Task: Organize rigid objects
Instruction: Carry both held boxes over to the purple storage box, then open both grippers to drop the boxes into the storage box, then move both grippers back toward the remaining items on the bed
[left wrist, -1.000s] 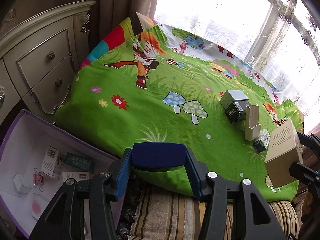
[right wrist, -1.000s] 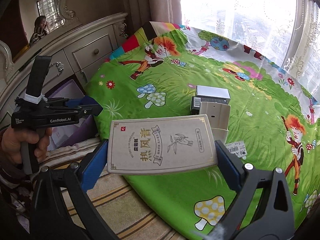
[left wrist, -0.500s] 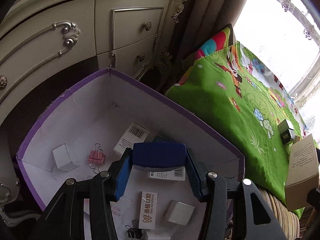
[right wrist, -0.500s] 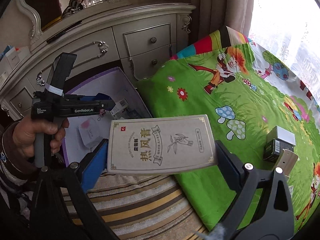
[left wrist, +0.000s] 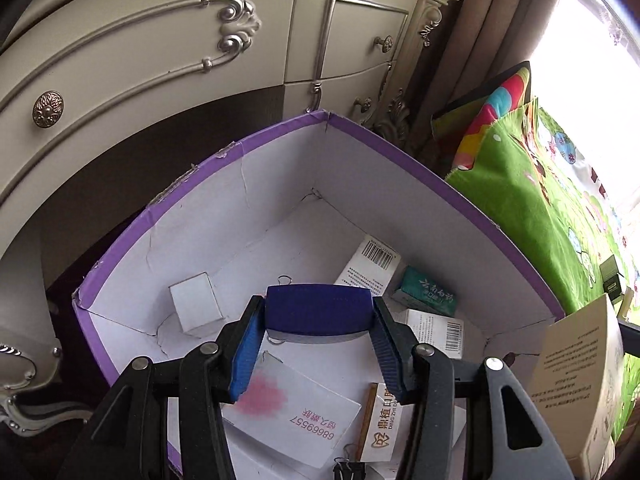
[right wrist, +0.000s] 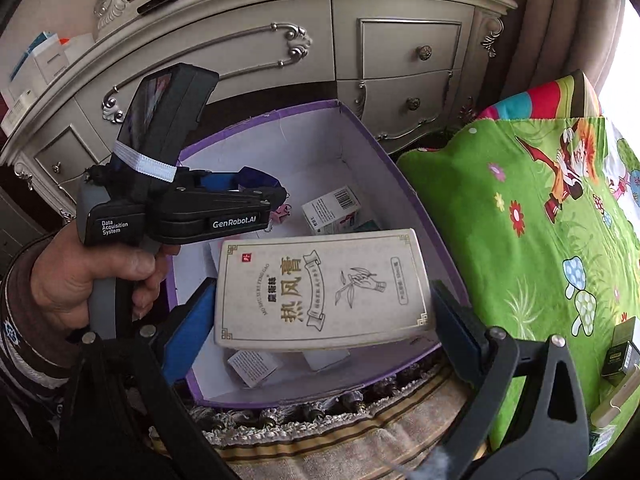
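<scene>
left hand-held gripper [left wrist: 318,318] grips blue block [left wrist: 318,312] | right hand-held gripper [right wrist: 324,312] grips beige box [right wrist: 324,288] | both now above purple bin [left wrist: 400,152]

Cream box [right wrist: 324,288], blue block [left wrist: 318,314], clamped, above bin [left wrist: 400,184]

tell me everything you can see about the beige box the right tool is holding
The beige box is a flat, rectangular carton, seemingly cardboard, printed with a gold border, Chinese characters, a scroll and a hand holding a sprig. It looks closed and undamaged. The right tool clamps its two short ends, holding it roughly level above the open purple bin. Nothing else touches it.
</scene>
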The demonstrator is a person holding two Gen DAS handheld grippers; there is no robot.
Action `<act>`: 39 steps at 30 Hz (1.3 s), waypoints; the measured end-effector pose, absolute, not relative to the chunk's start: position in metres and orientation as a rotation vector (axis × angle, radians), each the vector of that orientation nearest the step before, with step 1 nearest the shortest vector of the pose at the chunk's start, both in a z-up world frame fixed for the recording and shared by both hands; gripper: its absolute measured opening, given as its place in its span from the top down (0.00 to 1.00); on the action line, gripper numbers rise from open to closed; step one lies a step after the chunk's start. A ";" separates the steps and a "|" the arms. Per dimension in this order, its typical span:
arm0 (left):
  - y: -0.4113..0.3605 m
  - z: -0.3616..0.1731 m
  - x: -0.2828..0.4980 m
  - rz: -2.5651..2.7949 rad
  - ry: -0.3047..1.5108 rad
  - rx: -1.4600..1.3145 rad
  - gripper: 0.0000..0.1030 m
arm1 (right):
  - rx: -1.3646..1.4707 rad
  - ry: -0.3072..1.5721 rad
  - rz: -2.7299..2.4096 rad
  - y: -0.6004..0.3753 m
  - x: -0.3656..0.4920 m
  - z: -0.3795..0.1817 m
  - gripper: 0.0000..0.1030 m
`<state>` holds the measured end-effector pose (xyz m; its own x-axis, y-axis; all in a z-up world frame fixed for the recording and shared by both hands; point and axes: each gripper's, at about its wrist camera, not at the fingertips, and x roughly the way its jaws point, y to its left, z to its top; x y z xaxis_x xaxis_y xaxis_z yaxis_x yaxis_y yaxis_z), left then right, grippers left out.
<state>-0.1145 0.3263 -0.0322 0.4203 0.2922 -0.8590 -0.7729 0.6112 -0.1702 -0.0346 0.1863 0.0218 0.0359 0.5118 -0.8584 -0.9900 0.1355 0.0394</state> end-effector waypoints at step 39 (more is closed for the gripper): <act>0.281 0.011 -0.077 0.728 0.888 -0.408 0.32 | -0.577 0.823 1.117 0.120 0.014 0.038 0.02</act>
